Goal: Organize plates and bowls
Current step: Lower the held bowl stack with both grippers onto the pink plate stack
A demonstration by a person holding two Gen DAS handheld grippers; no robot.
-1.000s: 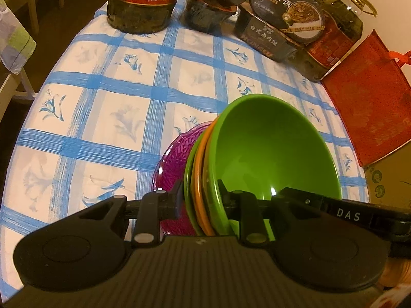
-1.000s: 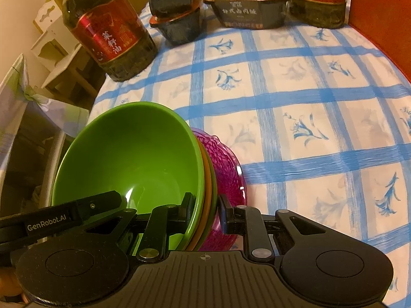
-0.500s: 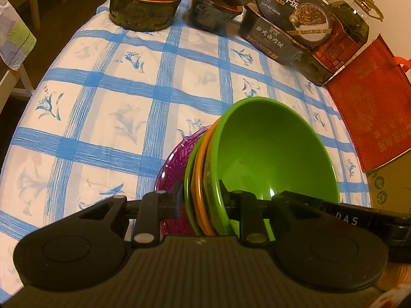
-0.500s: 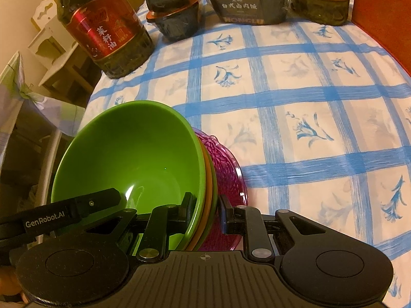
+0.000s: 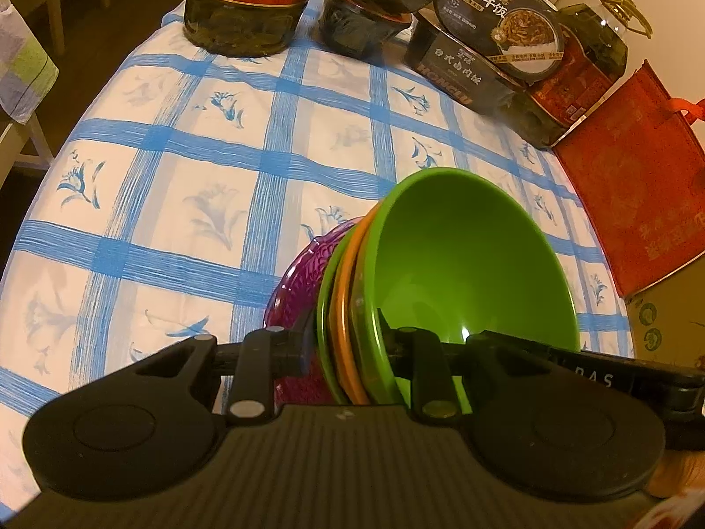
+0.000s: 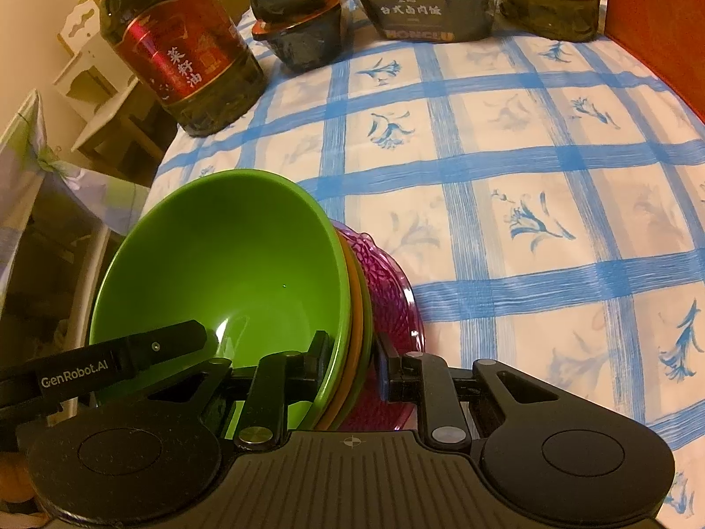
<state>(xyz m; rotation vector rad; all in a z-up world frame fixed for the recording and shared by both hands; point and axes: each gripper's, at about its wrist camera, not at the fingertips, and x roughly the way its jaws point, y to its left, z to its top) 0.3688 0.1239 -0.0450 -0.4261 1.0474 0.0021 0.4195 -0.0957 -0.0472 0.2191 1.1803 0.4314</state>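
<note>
A stack of dishes is held on edge above the table: a green bowl (image 5: 467, 260) in front, then an orange dish (image 5: 341, 308), a green dish (image 5: 325, 308) and a purple textured plate (image 5: 295, 299) at the back. My left gripper (image 5: 348, 348) is shut on the stack's rim. My right gripper (image 6: 352, 352) is shut on the same stack from the opposite side, where the green bowl (image 6: 229, 264) and purple plate (image 6: 387, 299) show. Each gripper's far body shows in the other's view.
The table has a blue-checked cloth (image 5: 176, 176). At its far edge stand an oil bottle (image 5: 246, 4), black food containers (image 5: 370, 17), boxed meals (image 5: 489, 53) and a second oil bottle (image 5: 577, 88). A red bag (image 5: 639, 176) is at the right. Chairs stand off the left edge.
Both grippers have carried the stack forward toward the far end of the table. The bottles and containers appear closer. The grip has not changed.
</note>
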